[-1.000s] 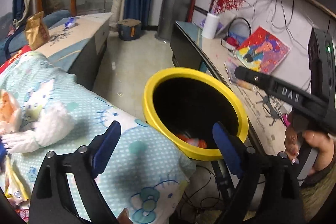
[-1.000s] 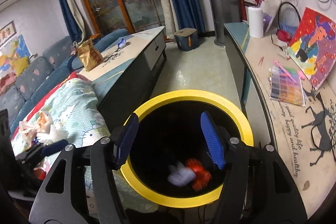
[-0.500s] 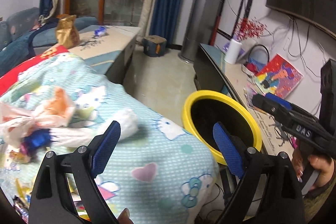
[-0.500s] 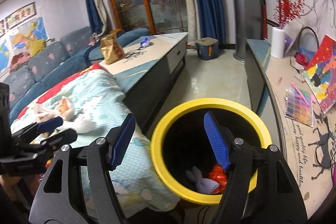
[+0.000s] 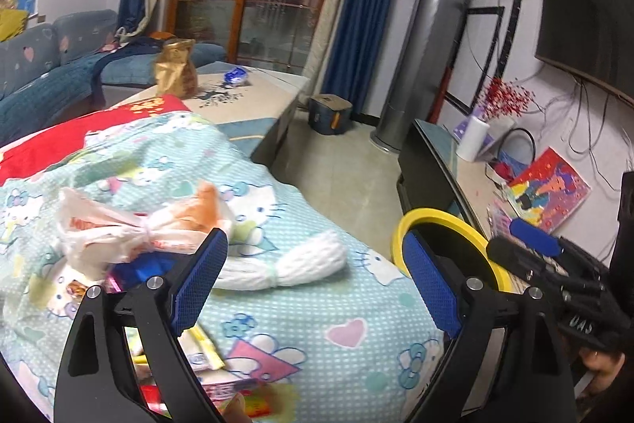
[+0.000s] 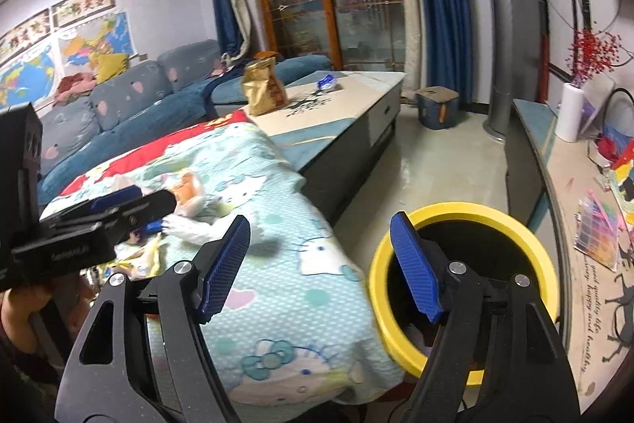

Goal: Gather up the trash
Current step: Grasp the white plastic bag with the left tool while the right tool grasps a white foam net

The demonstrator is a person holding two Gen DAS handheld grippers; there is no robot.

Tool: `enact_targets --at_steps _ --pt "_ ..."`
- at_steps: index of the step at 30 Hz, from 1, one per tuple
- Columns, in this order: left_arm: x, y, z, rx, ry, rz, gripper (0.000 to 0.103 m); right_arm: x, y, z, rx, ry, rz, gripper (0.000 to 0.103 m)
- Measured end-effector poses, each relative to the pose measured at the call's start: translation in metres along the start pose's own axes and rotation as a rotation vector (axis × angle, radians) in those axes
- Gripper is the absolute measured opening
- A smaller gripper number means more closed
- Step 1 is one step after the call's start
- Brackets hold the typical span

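Trash lies on a table under a Hello Kitty cloth (image 5: 301, 320): a knotted white and orange plastic bag (image 5: 130, 228), a crumpled white tissue wad (image 5: 293, 264), a blue wrapper (image 5: 146, 264) and yellow and red wrappers (image 5: 206, 347) at the near left. A yellow-rimmed bin (image 5: 443, 224) stands at the table's right end; it also shows in the right wrist view (image 6: 467, 213). My left gripper (image 5: 313, 288) is open and empty, just above the tissue wad. My right gripper (image 6: 321, 260) is open and empty between cloth edge and bin.
A long coffee table (image 6: 348, 98) carries a gold snack bag (image 6: 263, 92) and a blue wrapper (image 6: 327, 81). A blue sofa (image 6: 130, 106) is at left. A TV counter (image 6: 570, 193) with paper roll, paintings and cables runs along the right. Tiled floor (image 6: 443, 161) lies between.
Both grippers have swung left, away from above the bin and over the cloth-covered table. The trash pile has come into the left wrist view. Both stay open and empty.
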State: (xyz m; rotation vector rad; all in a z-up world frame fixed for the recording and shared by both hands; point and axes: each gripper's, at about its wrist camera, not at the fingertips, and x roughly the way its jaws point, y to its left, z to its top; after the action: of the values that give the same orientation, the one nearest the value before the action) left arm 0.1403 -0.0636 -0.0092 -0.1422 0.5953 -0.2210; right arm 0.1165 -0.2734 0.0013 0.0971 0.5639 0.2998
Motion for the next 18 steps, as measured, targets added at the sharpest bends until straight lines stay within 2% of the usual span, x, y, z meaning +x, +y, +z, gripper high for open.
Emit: enact_targets --at_steps 10,18 --pt "-0.012 0.049 0.004 -0.082 -0.033 0.091 0.087 0.027 0.044 0.003 -0.022 0.032 0.083 0.066" --pt "-0.021 0.101 0.006 -0.169 -0.056 0.172 0.087 0.071 0.067 0.004 0.007 0.096 0.073 0.07"
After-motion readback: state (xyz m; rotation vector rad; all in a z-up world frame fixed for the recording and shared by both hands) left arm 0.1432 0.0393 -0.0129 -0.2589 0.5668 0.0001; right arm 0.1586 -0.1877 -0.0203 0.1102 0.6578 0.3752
